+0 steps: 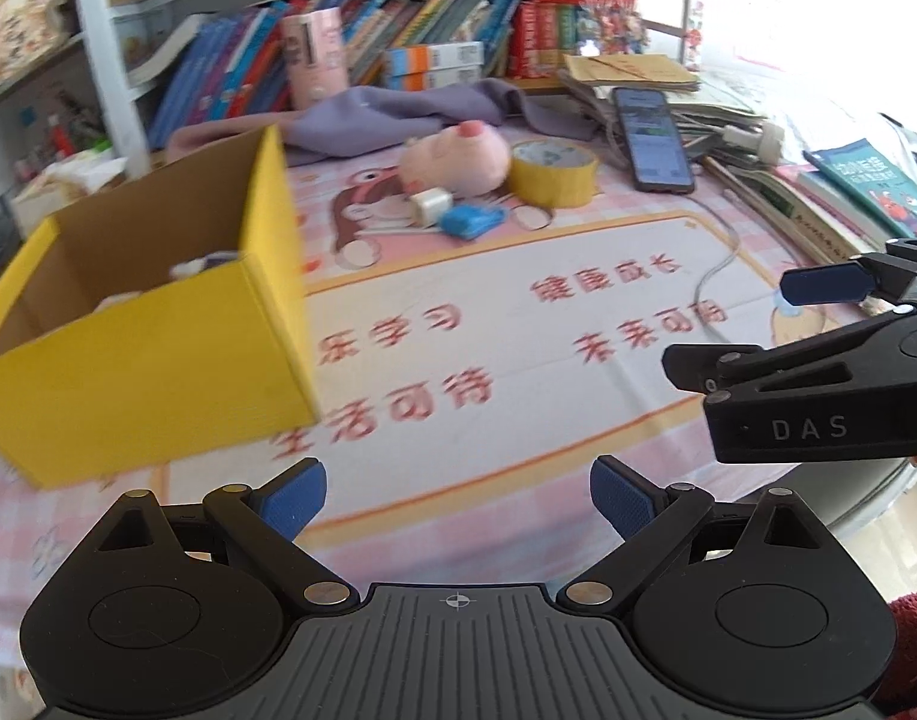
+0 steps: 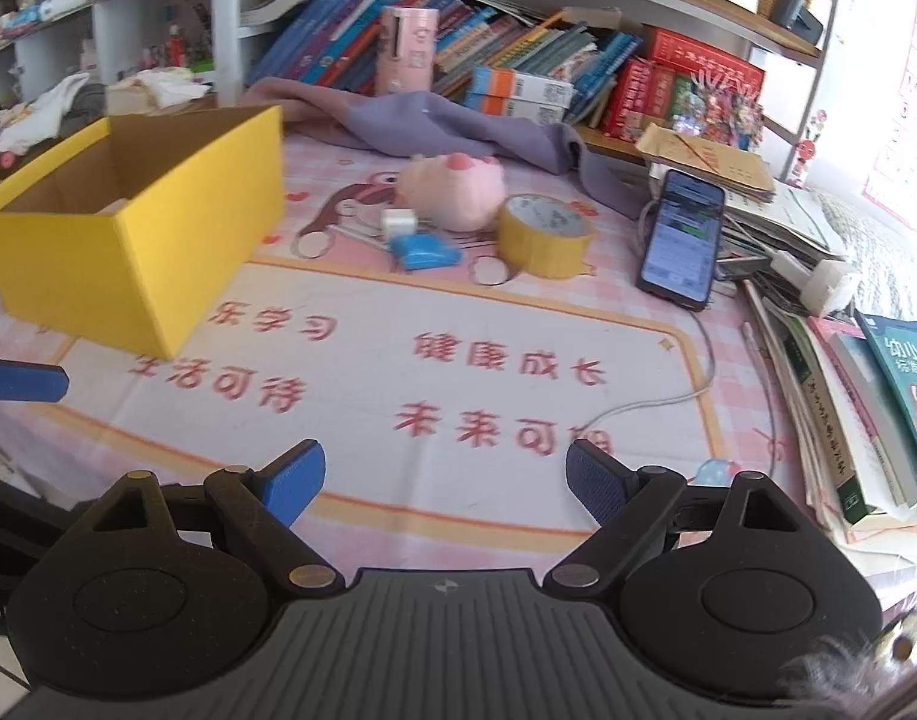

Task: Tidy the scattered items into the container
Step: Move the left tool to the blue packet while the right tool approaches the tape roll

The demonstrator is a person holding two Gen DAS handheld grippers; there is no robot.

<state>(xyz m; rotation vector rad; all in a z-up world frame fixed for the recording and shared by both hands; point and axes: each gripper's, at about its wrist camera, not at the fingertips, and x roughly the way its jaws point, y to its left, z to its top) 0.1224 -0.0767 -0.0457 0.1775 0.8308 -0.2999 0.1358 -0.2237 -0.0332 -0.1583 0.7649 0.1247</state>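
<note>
- Nearest to our cameras are our two grippers: the left gripper (image 1: 457,495) and the right gripper (image 2: 445,480) both have the jaws wide apart, and nothing is between the blue pads.
- We hold nothing and touch nothing; both grippers hang over the pink printed mat (image 2: 458,360).
- We count one yellow box (image 2: 140,240), open at the top, on the left part of the mat. In the left wrist view some small pale things lie inside it, too blurred to name.
- We count four loose items in one group behind the middle of the mat: one pink plush toy (image 2: 452,189), one roll of yellow tape (image 2: 542,234), one white charger (image 2: 398,222) and one blue packet (image 2: 425,252).
- The plush toy touches the tape roll; the charger and the packet lie just beside each other in front of the toy.
- This group is well apart from the box, to its right.
- One phone (image 2: 683,234) lies on the right, leaning on a stack of books (image 2: 818,372), with a white cable (image 2: 656,402) running over the mat.
- One purple cloth (image 2: 446,120) lies behind the toy, before the bookshelf (image 2: 518,60).
- The middle of the mat, between our grippers and the items, is open room.
- The right edge is crowded with books.
</note>
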